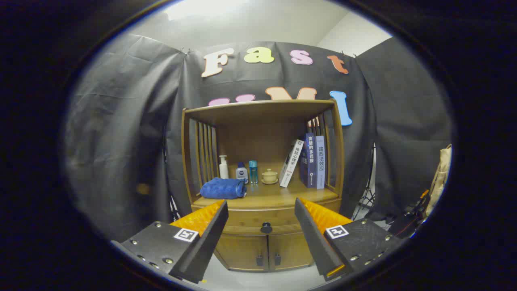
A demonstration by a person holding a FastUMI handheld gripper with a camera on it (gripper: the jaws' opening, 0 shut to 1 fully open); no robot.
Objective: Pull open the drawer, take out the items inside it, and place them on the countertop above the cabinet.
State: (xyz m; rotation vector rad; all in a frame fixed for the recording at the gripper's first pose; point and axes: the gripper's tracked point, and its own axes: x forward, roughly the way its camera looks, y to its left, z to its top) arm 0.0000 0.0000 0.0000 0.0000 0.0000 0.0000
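Recording booth, black cloth walls (121,121), wooden cabinet (262,242), light-stand legs (365,202)

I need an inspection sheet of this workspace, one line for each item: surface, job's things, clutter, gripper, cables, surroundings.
Surface: wooden countertop of the cabinet, partly occupied.
Job's things: drawer shut; its knob lies ahead, between the fingers; contents hidden.
Clutter: blue towel, three bottles, lidded cup, books on the countertop.
Gripper: gripper open, fingers apart, holding nothing, short of the knob.
Cables: nothing seen.
Surroundings: black cloth wall; tripod legs at the cabinet's side.
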